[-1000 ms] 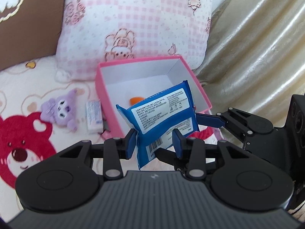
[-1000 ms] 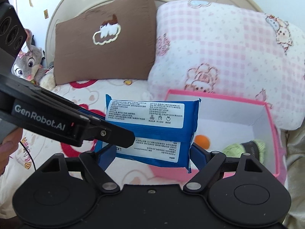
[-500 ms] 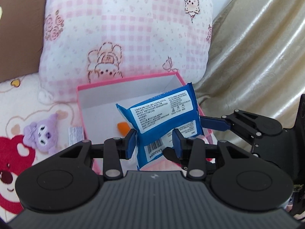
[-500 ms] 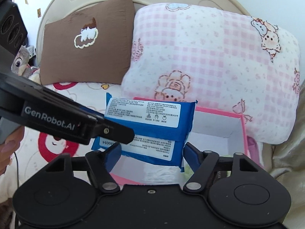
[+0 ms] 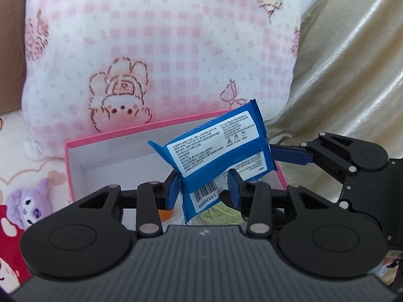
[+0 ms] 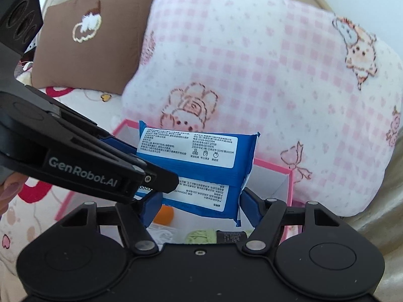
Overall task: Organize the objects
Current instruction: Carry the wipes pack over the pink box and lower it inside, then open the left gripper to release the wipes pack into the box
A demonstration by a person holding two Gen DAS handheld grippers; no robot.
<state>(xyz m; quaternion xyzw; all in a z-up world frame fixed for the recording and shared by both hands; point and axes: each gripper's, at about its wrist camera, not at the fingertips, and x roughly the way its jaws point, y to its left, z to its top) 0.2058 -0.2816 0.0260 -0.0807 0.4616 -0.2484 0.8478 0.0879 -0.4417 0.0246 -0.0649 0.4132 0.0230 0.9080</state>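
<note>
Blue wipes packet (image 5: 214, 156) sits clamped in the left gripper (image 5: 204, 188), while the right gripper (image 6: 201, 203) closes around it, seemingly touching.

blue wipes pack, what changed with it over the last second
The blue wipes pack has been carried forward and now hangs over the pink box, above the orange ball and green yarn. The right gripper is closing around its sides. The left gripper stays clamped on its lower end; the pack stays upright, label facing the cameras.
</note>
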